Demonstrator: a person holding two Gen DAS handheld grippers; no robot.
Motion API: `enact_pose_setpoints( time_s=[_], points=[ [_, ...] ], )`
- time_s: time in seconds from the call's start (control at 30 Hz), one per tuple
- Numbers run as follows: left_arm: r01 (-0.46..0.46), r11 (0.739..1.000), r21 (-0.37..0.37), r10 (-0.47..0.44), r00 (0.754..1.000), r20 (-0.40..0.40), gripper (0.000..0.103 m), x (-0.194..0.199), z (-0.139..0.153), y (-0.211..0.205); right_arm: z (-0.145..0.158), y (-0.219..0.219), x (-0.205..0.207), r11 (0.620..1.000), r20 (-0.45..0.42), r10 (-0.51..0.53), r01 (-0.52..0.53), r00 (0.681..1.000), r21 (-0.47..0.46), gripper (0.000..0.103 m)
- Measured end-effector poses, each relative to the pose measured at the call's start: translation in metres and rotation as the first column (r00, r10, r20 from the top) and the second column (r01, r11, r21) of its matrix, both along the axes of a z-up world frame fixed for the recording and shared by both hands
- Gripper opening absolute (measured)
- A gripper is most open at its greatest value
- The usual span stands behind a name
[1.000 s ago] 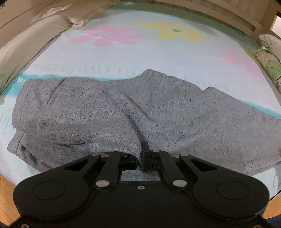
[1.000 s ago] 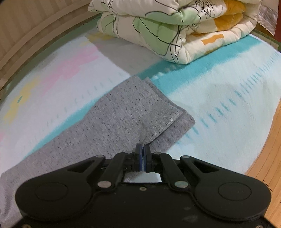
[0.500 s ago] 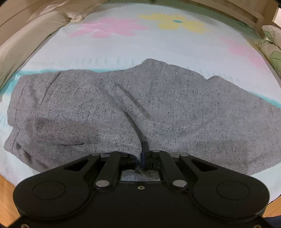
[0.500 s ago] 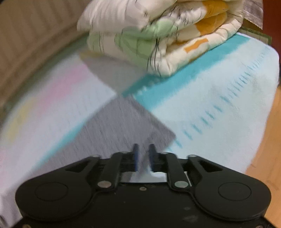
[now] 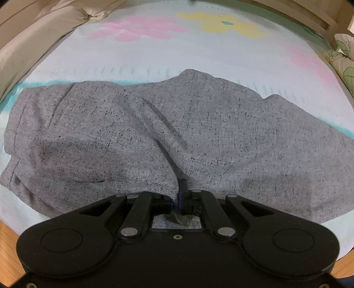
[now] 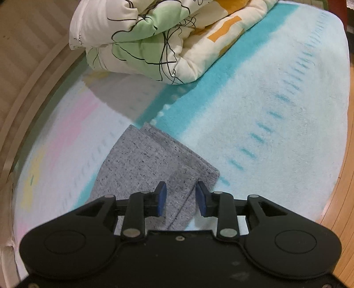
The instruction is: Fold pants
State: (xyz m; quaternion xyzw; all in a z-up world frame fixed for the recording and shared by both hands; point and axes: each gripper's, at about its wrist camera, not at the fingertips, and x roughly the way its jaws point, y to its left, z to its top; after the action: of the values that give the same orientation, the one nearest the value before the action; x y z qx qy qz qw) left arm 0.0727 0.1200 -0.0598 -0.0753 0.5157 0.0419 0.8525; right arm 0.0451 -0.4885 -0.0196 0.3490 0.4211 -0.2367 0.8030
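Grey speckled pants [image 5: 168, 133] lie spread across a pale blue flowered blanket [image 5: 154, 55], the waist end at the left, the legs running off right. My left gripper [image 5: 179, 188] is shut on a pinched fold of the pants at their near edge. In the right wrist view the two stacked leg cuffs [image 6: 154, 159] lie flat on the blanket. My right gripper [image 6: 181, 192] hovers over the cuffs with its jaws opening; its blue pads [image 6: 161, 198] stand apart and press on nothing.
A folded floral quilt [image 6: 166, 39] sits beyond the cuffs. Beige pillows [image 5: 26, 51] lie at the far left of the bed. A wooden bed frame [image 5: 305, 15] rims the far side. Wooden floor [image 6: 340, 199] shows past the bed's right edge.
My right gripper let go of the leg cuffs and opened, then shifted and rolled. The cuffs now lie flat. The left gripper kept its grip and barely moved.
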Motion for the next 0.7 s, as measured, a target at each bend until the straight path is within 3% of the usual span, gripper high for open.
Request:
enact_pose_setpoints(
  time_s=[0.13, 0.2, 0.23, 0.37, 0.53, 0.6, 0.7],
  points=[
    [-0.003, 1.0, -0.011, 0.003, 1.0, 0.001, 0.006, 0.0, 0.001, 0.002, 0.005, 0.008, 0.01, 0.999, -0.001, 0.036, -0.036, 0.999, -0.038, 0.033],
    [-0.006, 1.0, -0.018, 0.006, 1.0, -0.003, 0.006, 0.0, 0.001, 0.003, 0.006, 0.014, 0.019, 0.995, -0.047, 0.045, -0.049, 0.998, -0.089, 0.024],
    [-0.008, 1.0, -0.022, 0.008, 1.0, -0.004, 0.006, 0.0, 0.001, 0.004, 0.007, 0.017, 0.022, 0.992, -0.063, 0.043, -0.05, 0.997, -0.116, 0.005],
    [-0.014, 0.999, -0.038, 0.014, 1.0, 0.002, 0.006, 0.0, 0.004, 0.007, 0.031, 0.041, 0.045, 0.974, -0.071, 0.106, -0.118, 0.992, -0.195, 0.006],
    [-0.024, 0.998, -0.051, 0.024, 1.0, 0.012, 0.006, 0.0, 0.011, 0.013, 0.109, 0.083, 0.083, 0.932, 0.096, 0.284, -0.252, 0.954, -0.261, 0.006],
    [-0.027, 0.998, -0.057, 0.028, 0.999, 0.02, 0.006, -0.001, 0.014, 0.014, 0.145, 0.088, 0.086, 0.924, 0.18, 0.319, -0.263, 0.931, -0.277, 0.006],
    [-0.029, 0.997, -0.07, 0.031, 0.999, 0.023, 0.006, -0.005, 0.017, 0.014, 0.172, 0.078, 0.069, 0.915, 0.228, 0.317, -0.234, 0.92, -0.328, 0.006]
  ],
)
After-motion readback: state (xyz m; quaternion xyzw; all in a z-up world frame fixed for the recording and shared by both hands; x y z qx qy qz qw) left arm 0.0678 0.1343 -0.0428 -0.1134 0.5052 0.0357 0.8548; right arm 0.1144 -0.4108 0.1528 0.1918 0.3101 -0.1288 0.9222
